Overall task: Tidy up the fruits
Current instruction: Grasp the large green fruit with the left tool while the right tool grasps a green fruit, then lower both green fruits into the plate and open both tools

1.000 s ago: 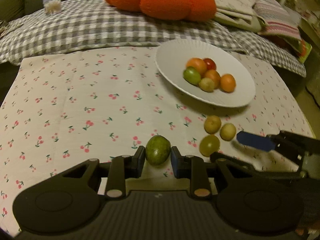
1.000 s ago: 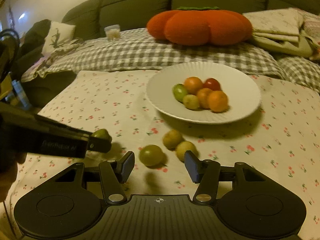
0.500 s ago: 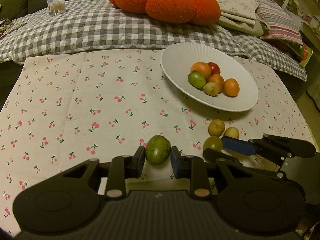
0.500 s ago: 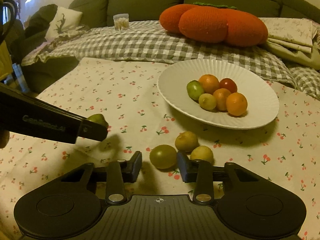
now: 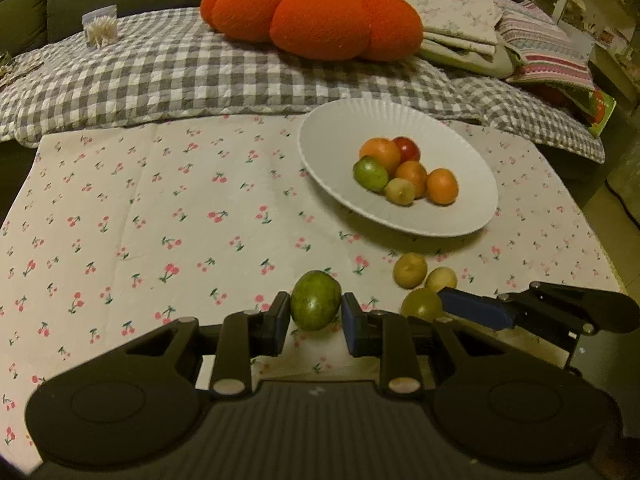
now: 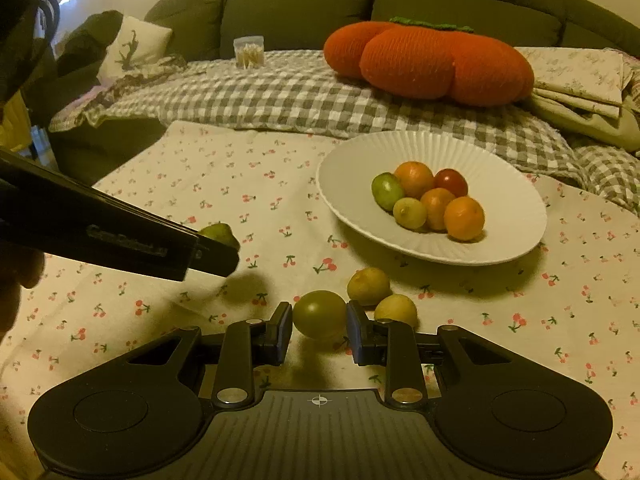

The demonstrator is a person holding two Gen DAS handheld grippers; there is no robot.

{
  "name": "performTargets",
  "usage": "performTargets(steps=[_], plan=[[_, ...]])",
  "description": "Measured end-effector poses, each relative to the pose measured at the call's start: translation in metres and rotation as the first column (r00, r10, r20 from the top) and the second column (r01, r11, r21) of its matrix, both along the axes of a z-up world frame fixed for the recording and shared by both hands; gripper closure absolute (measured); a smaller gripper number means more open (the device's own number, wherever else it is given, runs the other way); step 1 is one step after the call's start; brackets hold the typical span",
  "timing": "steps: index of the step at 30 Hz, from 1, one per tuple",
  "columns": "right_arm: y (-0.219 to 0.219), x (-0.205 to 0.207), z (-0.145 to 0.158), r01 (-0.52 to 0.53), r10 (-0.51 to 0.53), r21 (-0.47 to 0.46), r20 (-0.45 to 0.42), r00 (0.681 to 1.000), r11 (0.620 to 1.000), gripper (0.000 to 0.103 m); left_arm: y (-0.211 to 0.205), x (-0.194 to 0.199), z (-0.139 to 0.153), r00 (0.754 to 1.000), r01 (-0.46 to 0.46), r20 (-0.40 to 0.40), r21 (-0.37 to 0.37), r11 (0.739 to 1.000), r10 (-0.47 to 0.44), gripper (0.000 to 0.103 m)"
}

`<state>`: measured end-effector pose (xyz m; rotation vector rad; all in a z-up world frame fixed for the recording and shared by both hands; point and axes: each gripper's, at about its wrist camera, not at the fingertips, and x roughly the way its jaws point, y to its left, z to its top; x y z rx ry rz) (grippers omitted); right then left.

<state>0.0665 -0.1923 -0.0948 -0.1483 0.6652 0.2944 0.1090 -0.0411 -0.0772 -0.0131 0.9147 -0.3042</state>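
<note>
My left gripper is shut on a dark green fruit held above the cherry-print cloth; that fruit peeks past the left gripper in the right wrist view. My right gripper is shut on a yellow-green fruit low at the cloth; the same fruit shows in the left wrist view. Two small yellow fruits lie just beyond it. A white ribbed plate holds several orange, red and green fruits.
An orange pumpkin cushion lies on a grey checked quilt behind the table. A clear box of cotton swabs stands on the quilt. Folded cloths are stacked at the back right. The table's right edge drops off.
My right gripper moved forward and closed around the yellow-green fruit. My left gripper kept its hold on the dark green fruit and rose slightly.
</note>
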Motion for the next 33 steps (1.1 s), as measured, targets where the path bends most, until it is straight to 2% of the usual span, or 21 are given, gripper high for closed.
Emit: performTargets(steps=[18,26,33], plan=[[-0.029,-0.001,0.027,0.054,-0.055,0.014,0.084,0.995,0.998,0.076,-0.022,0.025,0.021,0.998,-0.003,0.067,-0.109,0.994,0.011,0.077],[-0.066,0.026,0.036,0.169,-0.176,0.081,0.088,0.98,0.982,0.076,-0.032,0.047,0.011,0.999,-0.021,0.037,-0.157,0.987,0.027,0.077],[-0.1,0.055,0.039,0.269,-0.28,0.167,0.049,0.959,0.949,0.076,-0.049,0.06,0.004,0.999,0.001,0.046,-0.141,0.99,0.006,0.077]])
